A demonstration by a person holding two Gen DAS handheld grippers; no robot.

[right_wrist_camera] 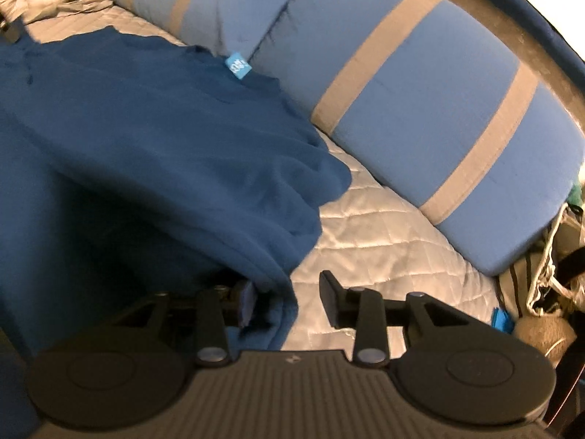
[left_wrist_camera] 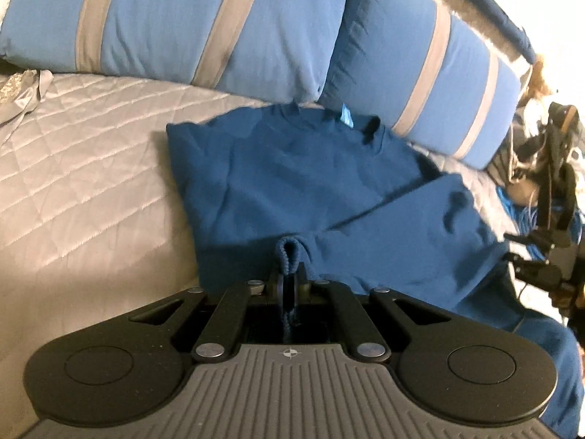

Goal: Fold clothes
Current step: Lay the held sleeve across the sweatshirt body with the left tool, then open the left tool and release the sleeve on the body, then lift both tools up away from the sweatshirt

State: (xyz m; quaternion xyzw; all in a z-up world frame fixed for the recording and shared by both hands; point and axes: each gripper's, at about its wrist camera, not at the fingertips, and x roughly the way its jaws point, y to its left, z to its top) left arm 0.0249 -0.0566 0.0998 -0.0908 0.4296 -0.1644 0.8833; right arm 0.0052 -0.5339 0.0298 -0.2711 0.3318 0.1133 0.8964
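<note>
Garment first: dark blue soft knit top (left_wrist_camera: pixel 292 183) lies spread on a pale grey quilted satin bedspread (left_wrist_camera: pixel 84 146), filling the centre of the left wrist view, its neck end at the upper centre touching the pillows. Small light blue label (left_wrist_camera: pixel 346 115) sticks up at the neckline. One sleeve or side flap is folded diagonally across the body toward the right of the frame.

Left gripper (left_wrist_camera: pixel 291 278), black two-finger with linkage arms, sits bottom centre, jaws pinched tight on a bunched ribbed edge of the top; a loop of fabric pokes up just above the fingertips and a strand hangs back behind them.

Right wrist view: same top (right_wrist_camera: pixel 146 139) covers the left half of the frame, label (right_wrist_camera: pixel 238 63) at upper centre. Right gripper (right_wrist_camera: pixel 289 301) at bottom centre, jaws standing apart at a middling width. Hem of the top drapes over the left finger (right_wrist_camera: pixel 244 301); right finger (right_wrist_camera: pixel 331 298) is bare over the bedspread (right_wrist_camera: pixel 384 248). Cloth lies in the gap, pads not pressing it as far as the blur lets me tell.

Two light blue pillows with grey-beige stripes (left_wrist_camera: pixel 175 22) (left_wrist_camera: pixel 431 69) run along the top of both views. Cluttered cables and dark gear (left_wrist_camera: pixel 548 183) at the right edge, too blurred to identify.
</note>
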